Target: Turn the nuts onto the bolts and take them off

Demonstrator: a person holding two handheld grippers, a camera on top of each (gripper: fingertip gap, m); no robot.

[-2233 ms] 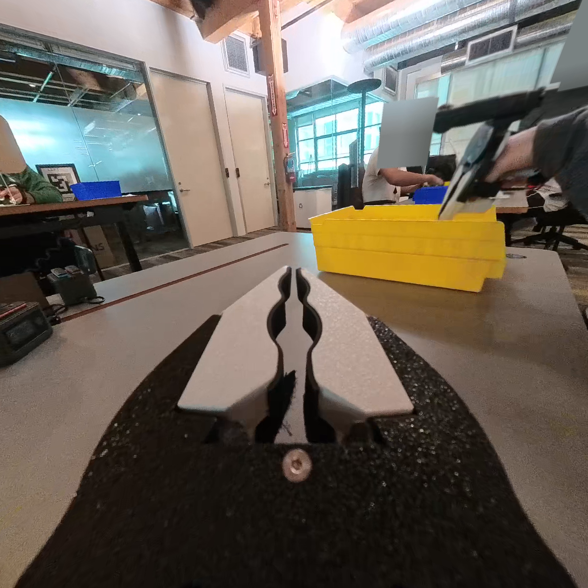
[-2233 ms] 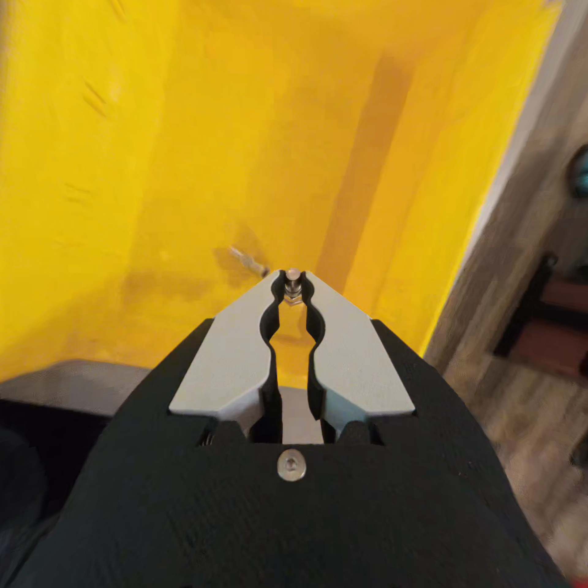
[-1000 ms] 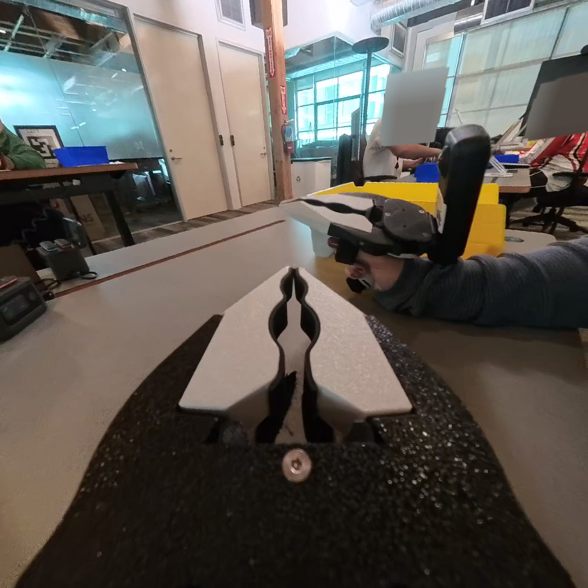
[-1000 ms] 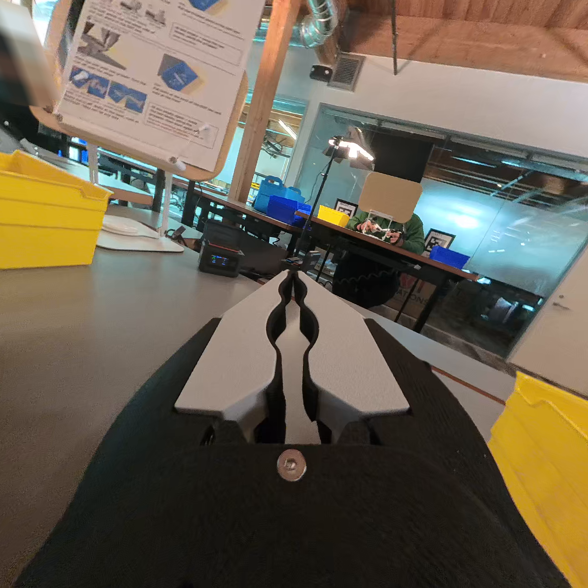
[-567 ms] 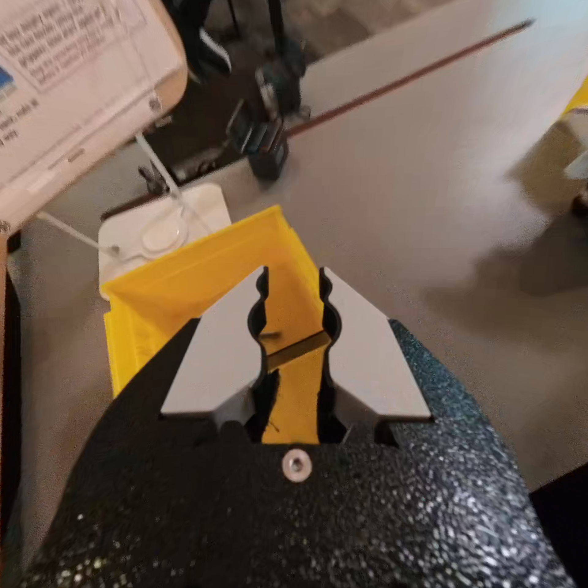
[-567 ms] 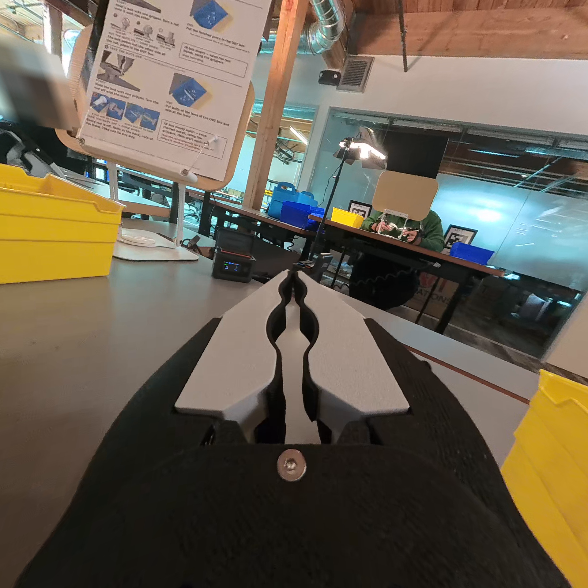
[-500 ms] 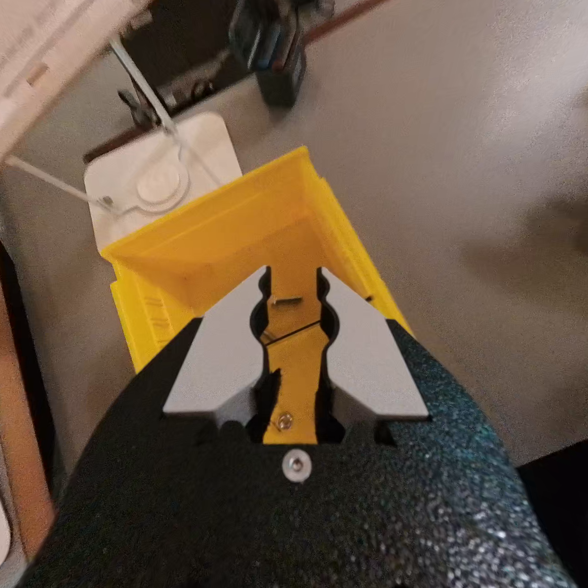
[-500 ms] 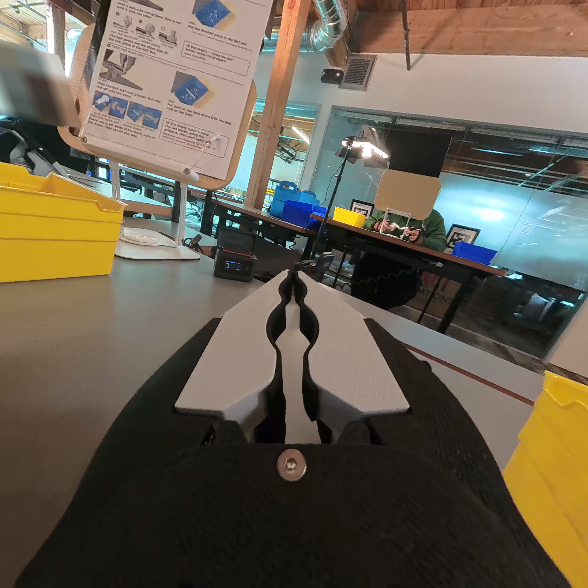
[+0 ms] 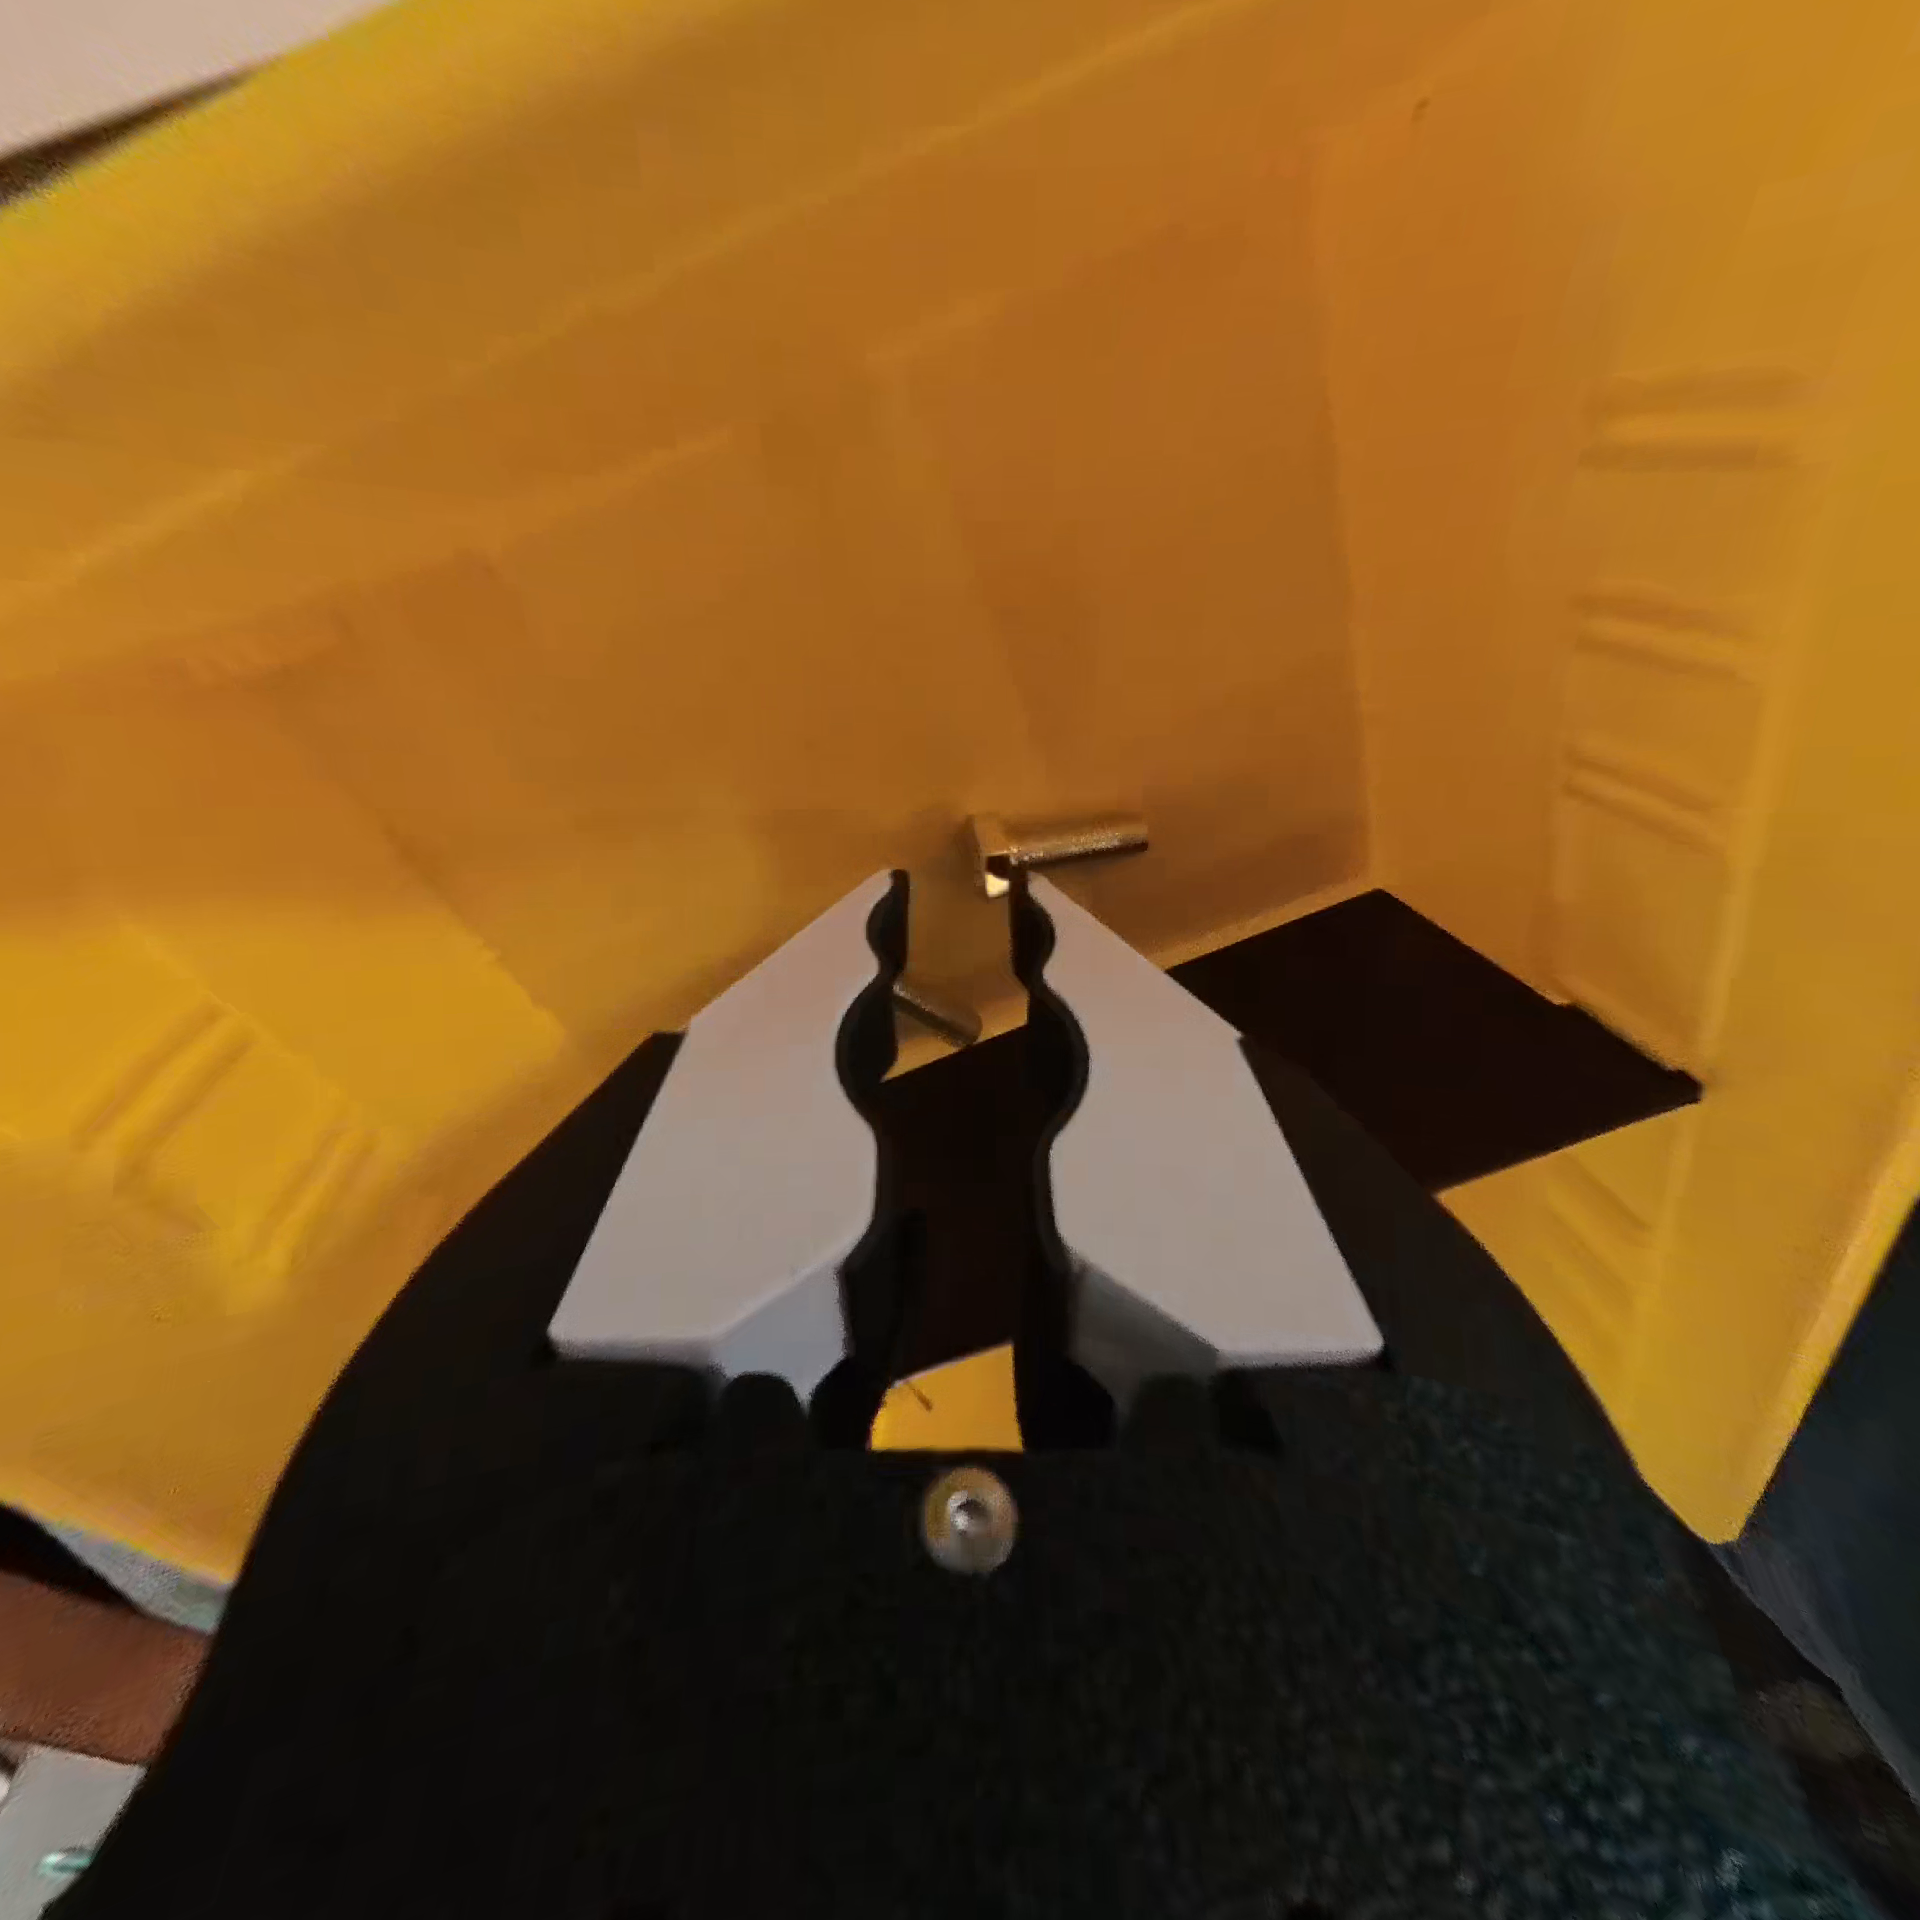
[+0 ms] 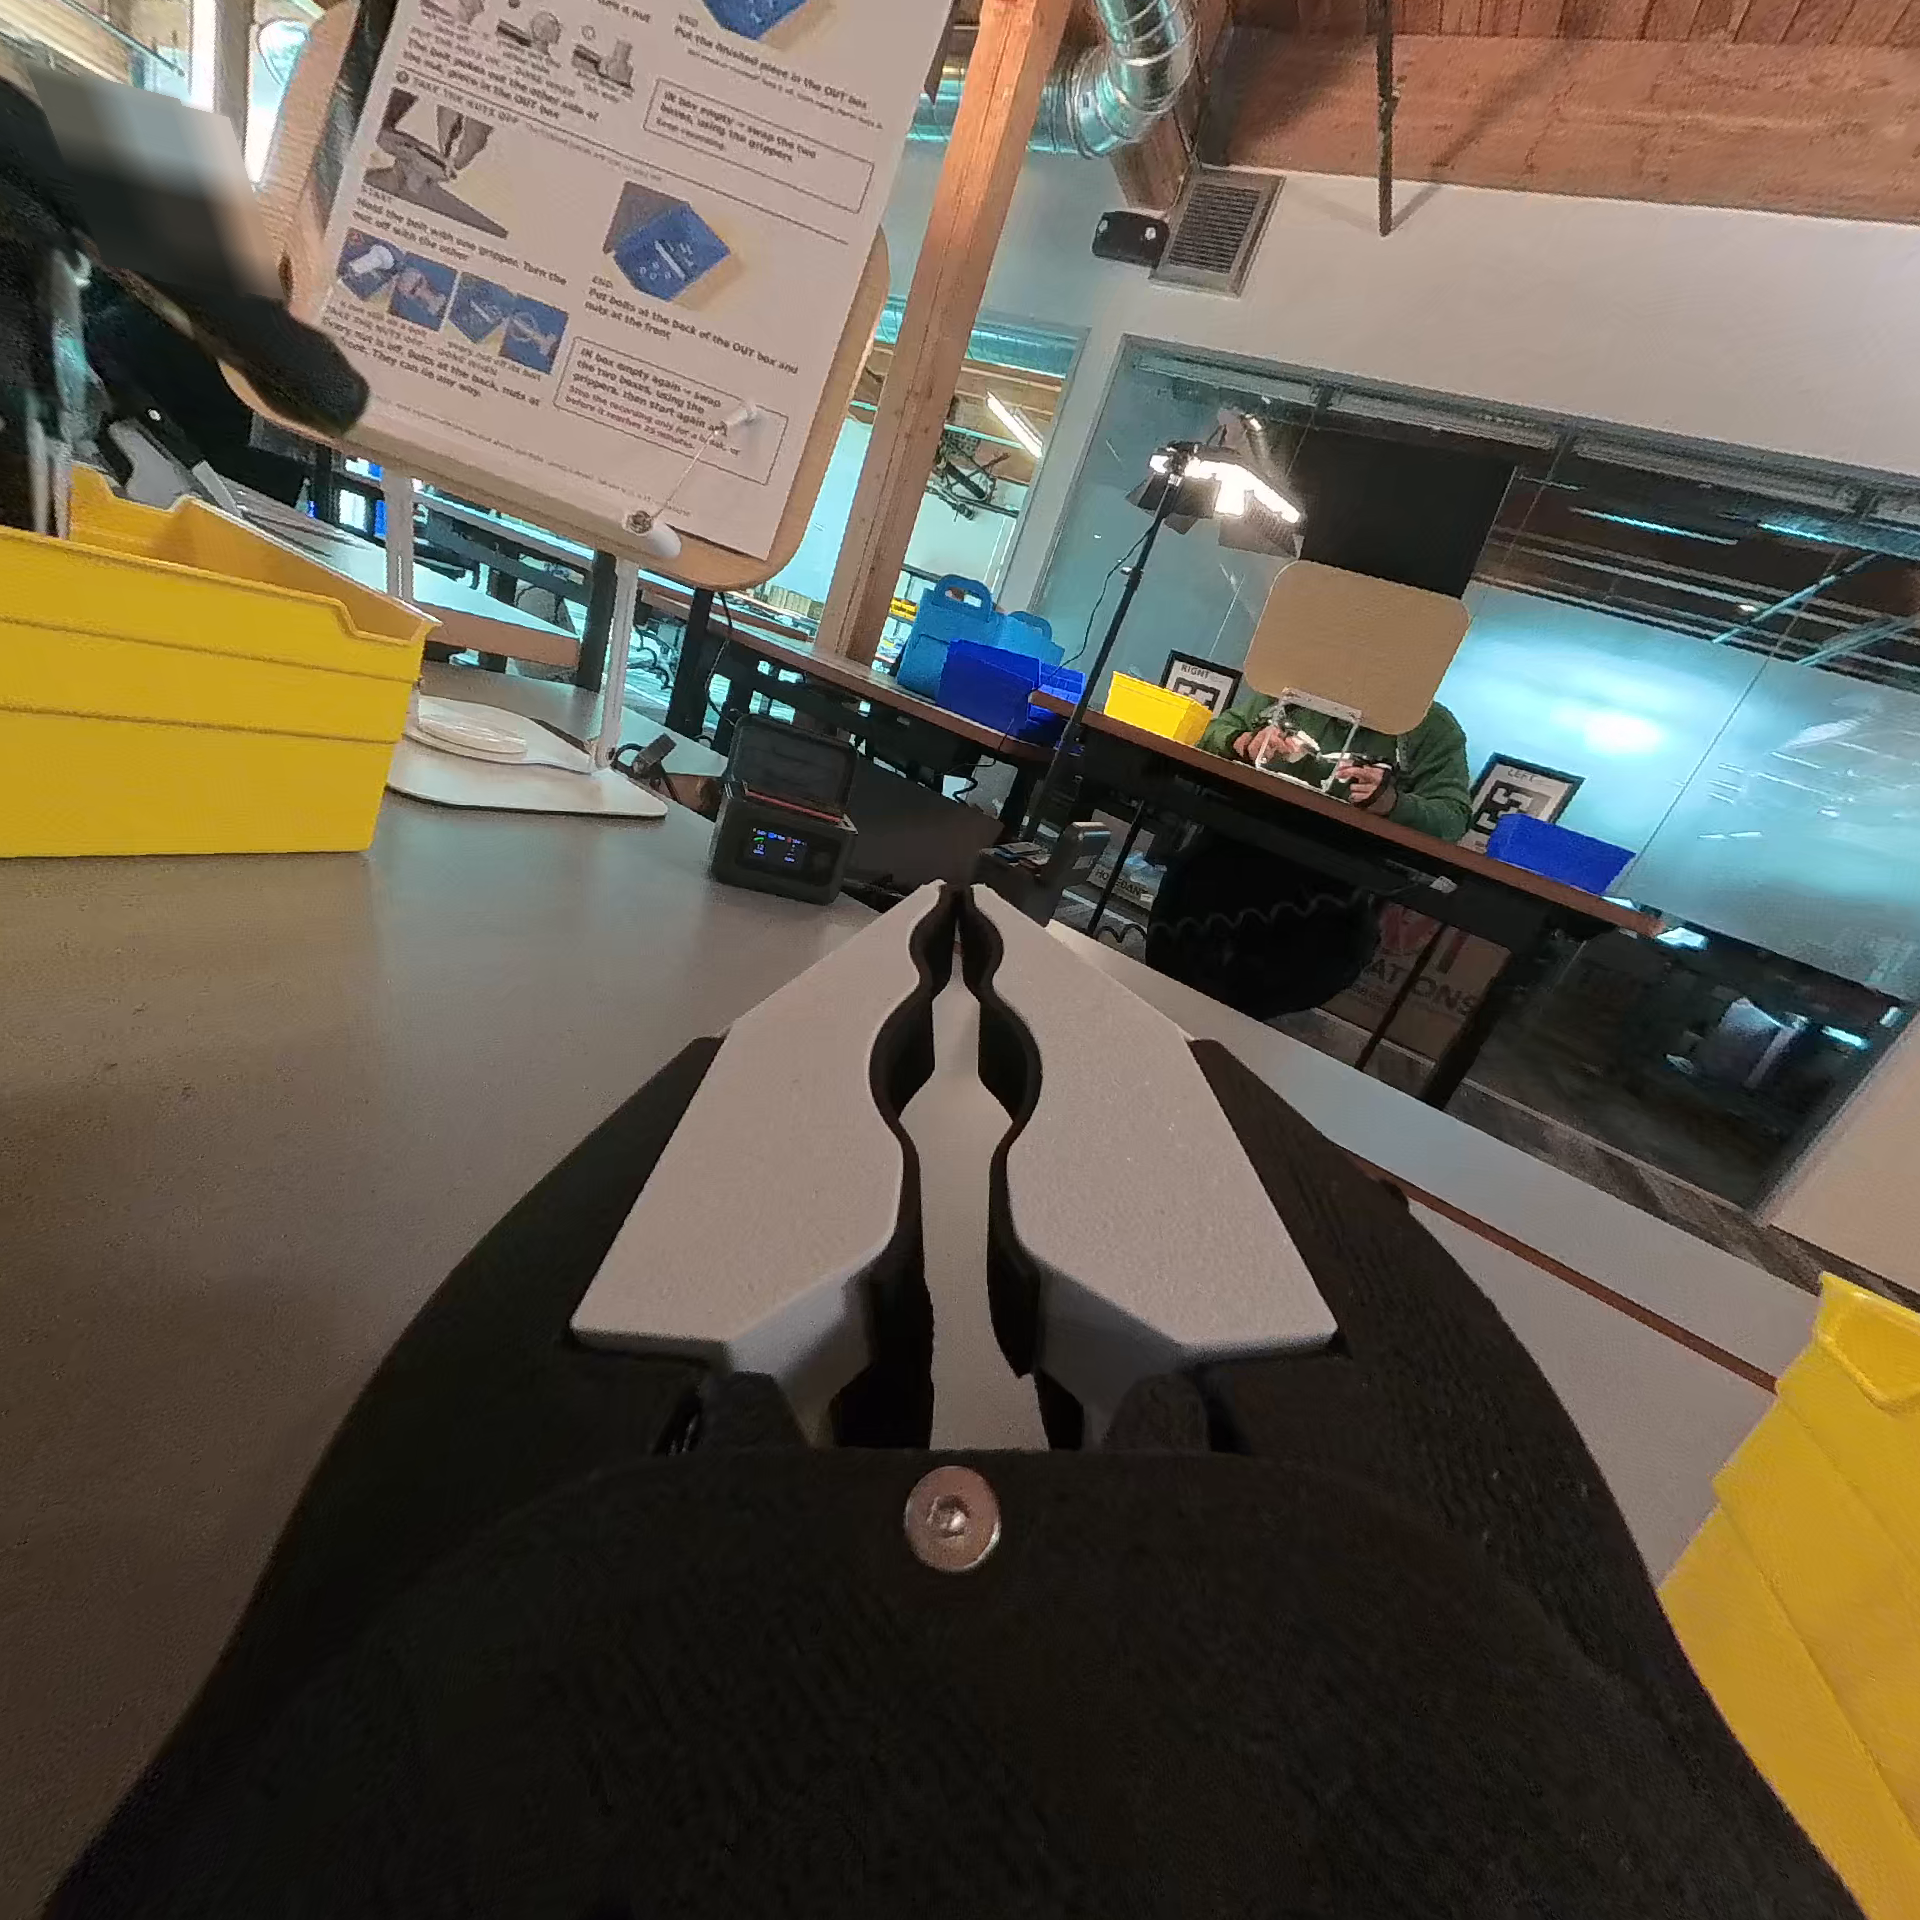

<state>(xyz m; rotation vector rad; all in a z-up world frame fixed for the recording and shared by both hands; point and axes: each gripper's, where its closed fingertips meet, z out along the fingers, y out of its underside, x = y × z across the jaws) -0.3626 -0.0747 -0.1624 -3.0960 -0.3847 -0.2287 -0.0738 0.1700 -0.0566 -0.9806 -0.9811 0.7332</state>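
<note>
My left gripper (image 9: 961, 888) is open and empty, reaching down inside a yellow bin (image 9: 520, 468). A silver bolt (image 9: 1065, 840) lies on the bin floor just beyond my right fingertip, its head toward the fingers. A second bolt (image 9: 940, 1020) shows partly in the gap between the fingers. No nut shows clearly. My right gripper (image 10: 956, 899) is shut and empty, low over the grey table (image 10: 260, 1091), pointing across the room. The same kind of yellow bin (image 10: 187, 727) stands at its far left.
A black divider (image 9: 1434, 1049) crosses the bin floor at the right. In the right wrist view, another yellow bin (image 10: 1818, 1558) is close on the right, a white instruction board on a stand (image 10: 582, 260) and a small black device (image 10: 784, 821) stand ahead. A person sits at a far table. About 40 cm separates my left fingertips from my right.
My left gripper lifted off the table, opened, swung over the yellow bin and dropped inside it near the bolts. My right gripper stayed shut, only shifting its aim slightly.
</note>
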